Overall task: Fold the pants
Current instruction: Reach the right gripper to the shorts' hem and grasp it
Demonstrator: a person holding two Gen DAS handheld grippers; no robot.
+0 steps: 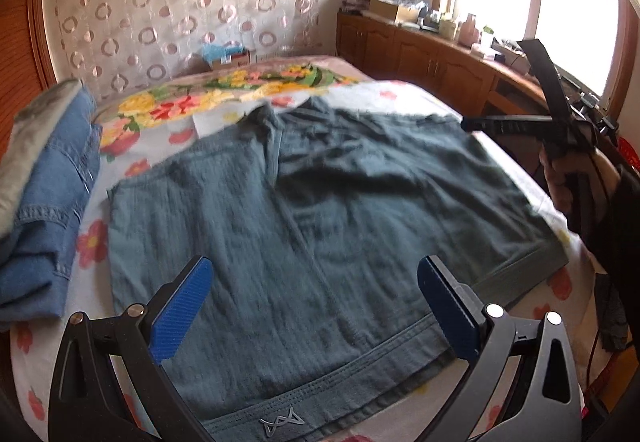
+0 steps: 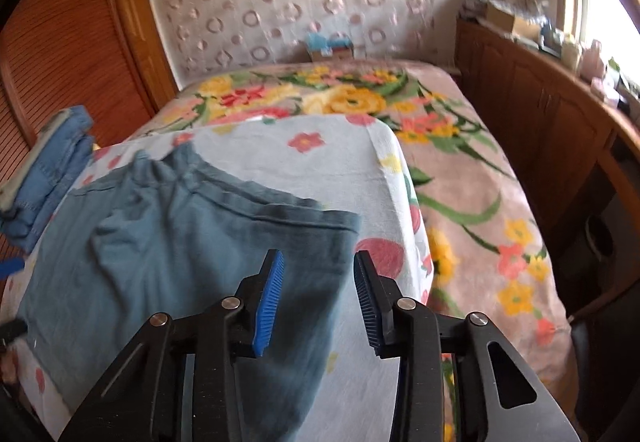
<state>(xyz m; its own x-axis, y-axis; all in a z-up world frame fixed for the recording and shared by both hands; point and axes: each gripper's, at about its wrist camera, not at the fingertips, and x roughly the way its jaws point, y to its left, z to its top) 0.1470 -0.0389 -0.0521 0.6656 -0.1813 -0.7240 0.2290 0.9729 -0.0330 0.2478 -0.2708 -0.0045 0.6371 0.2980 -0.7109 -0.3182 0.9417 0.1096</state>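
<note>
Grey-blue pants [image 1: 304, 202] lie spread flat on the flowered sheet [image 1: 160, 138], waistband nearest the left wrist camera. My left gripper [image 1: 314, 282] is wide open just above the waistband, holding nothing. In the right wrist view the same pants [image 2: 168, 242] lie left of centre, their hem edge towards the camera. My right gripper [image 2: 318, 278] is open above the pants' near right corner, empty. It also shows in the left wrist view [image 1: 532, 98] at the right, raised above the bed in a hand.
Folded blue jeans [image 1: 52, 186] are stacked at the left edge of the bed, also in the right wrist view [image 2: 52, 166]. A flowered blanket [image 2: 460, 170] covers the far and right side of the bed. A wooden cabinet [image 2: 540, 114] with clutter runs along the right.
</note>
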